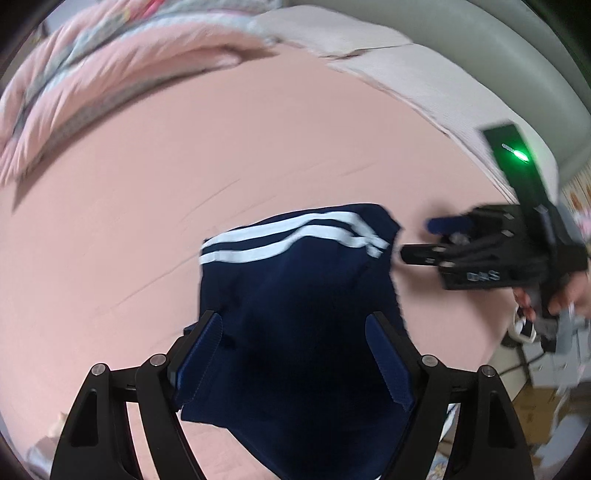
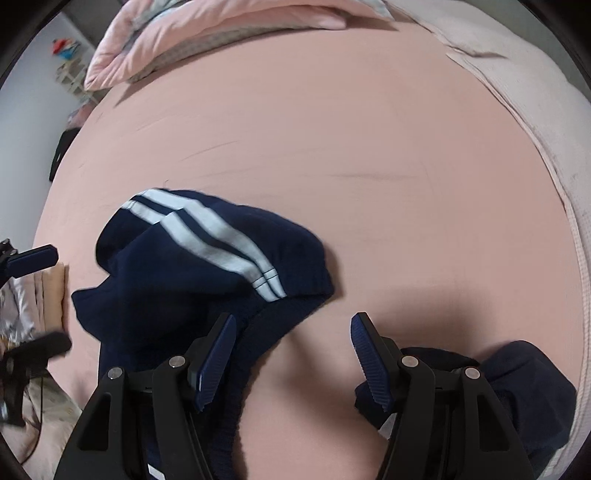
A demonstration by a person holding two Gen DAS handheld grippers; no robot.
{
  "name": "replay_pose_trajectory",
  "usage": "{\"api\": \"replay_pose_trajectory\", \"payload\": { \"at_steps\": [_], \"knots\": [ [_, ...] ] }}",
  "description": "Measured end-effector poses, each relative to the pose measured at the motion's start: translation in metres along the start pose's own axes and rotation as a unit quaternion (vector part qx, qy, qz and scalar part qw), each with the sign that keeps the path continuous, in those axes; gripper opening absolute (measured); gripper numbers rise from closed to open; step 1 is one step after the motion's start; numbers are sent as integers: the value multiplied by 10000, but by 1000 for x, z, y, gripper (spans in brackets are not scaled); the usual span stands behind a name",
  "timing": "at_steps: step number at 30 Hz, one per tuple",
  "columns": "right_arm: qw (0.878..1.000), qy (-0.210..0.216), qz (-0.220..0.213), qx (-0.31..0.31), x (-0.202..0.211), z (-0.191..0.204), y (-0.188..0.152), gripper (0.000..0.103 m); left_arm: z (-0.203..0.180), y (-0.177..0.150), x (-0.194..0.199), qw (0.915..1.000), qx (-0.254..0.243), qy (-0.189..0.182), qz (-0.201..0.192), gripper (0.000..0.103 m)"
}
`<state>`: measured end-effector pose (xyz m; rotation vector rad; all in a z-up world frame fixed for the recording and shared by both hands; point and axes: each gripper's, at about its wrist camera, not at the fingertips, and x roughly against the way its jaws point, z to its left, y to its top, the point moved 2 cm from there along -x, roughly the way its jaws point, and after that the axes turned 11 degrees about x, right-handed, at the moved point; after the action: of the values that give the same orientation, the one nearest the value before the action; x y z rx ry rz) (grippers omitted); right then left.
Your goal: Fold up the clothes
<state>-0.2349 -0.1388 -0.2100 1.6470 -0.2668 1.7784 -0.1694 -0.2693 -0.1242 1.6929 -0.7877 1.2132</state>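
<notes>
Navy trousers with two white stripes [image 1: 295, 295] lie bunched on the pink bed sheet [image 1: 221, 147]. My left gripper [image 1: 293, 325] is open, its jaws wide apart just above the navy cloth, holding nothing. In the right wrist view the trousers [image 2: 192, 258] lie left of centre, with another navy part [image 2: 524, 391] at the lower right. My right gripper [image 2: 293, 328] is open above the sheet [image 2: 332, 147], its left finger over the trousers' dark edge. The right gripper also shows in the left wrist view [image 1: 417, 240], at the garment's right side.
A pink quilt [image 1: 92, 74] lies heaped at the bed's far end, also in the right wrist view [image 2: 221, 29]. A pale blanket [image 1: 424, 85] runs along the right edge. Boxes and clutter [image 1: 535, 387] stand on the floor to the right.
</notes>
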Motion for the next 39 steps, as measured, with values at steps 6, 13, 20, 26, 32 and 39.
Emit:
{"api": "replay_pose_trajectory", "payload": {
  "at_steps": [6, 13, 20, 26, 32, 39],
  "knots": [
    [9991, 104, 54, -401, -9, -17, 2, 64, 38, 11, -11, 9975, 692, -93, 49, 79],
    [9985, 272, 13, -468, -17, -17, 5, 64, 72, 22, -24, 9939, 1089, -65, 135, 79],
    [9960, 525, 143, -711, -35, -21, 10, 64, 83, 33, -40, 9897, 1391, -173, 292, 79],
    [9931, 730, 84, -915, -43, -13, 12, 64, 91, 34, -62, 9837, 1649, -379, 603, 79],
    [9901, 794, 119, -1149, -51, -11, 19, 64, 93, 25, -89, 9737, 1997, -626, 902, 79],
    [9855, 951, 18, -1405, -57, -16, 20, 67, 99, 21, -101, 9621, 2424, -949, 807, 72]
  ]
}}
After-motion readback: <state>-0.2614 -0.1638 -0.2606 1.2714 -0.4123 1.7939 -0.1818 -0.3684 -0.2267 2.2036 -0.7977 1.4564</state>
